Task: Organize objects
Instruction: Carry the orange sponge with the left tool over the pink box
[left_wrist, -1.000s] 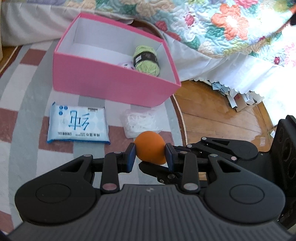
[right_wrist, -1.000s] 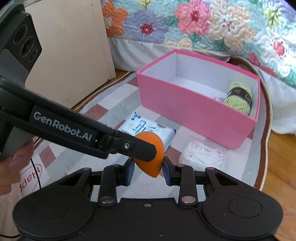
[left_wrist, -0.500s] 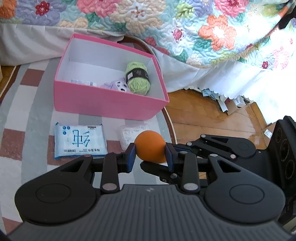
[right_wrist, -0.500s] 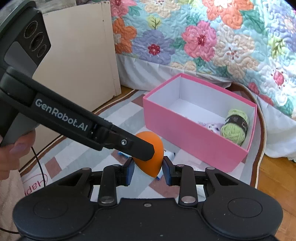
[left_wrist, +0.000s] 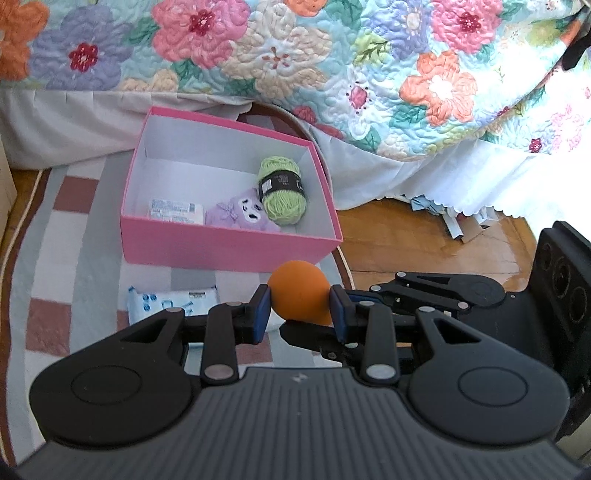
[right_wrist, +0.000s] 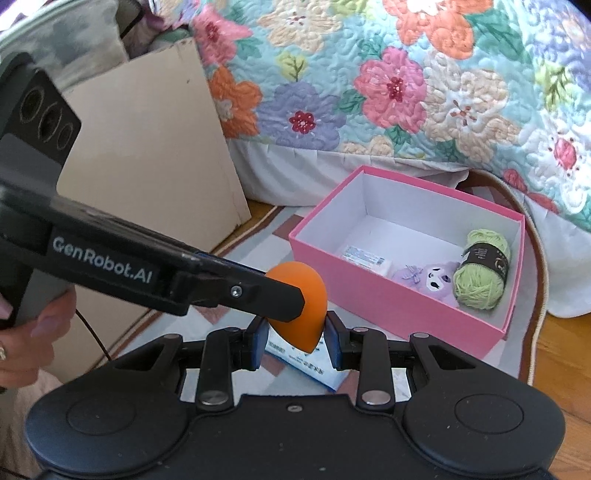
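3 things already lie in the pink box (left_wrist: 229, 254): green yarn (left_wrist: 282, 195), a purple plush (left_wrist: 240, 216), a small packet (left_wrist: 176, 211). Both my left claw (left_wrist: 299, 314) and right claw (right_wrist: 295, 338) pinch the orange sponge (left_wrist: 299, 297), in the air just short of the box at 12 o'clock. Left, I judge: this sponge, plus the tissue pack (left_wrist: 166, 301) on the rug at 10 o'clock.

left hand-held gripper (left_wrist: 300, 312) | black, blue pads, silver rivets | white "GenRobot.AI" lettering
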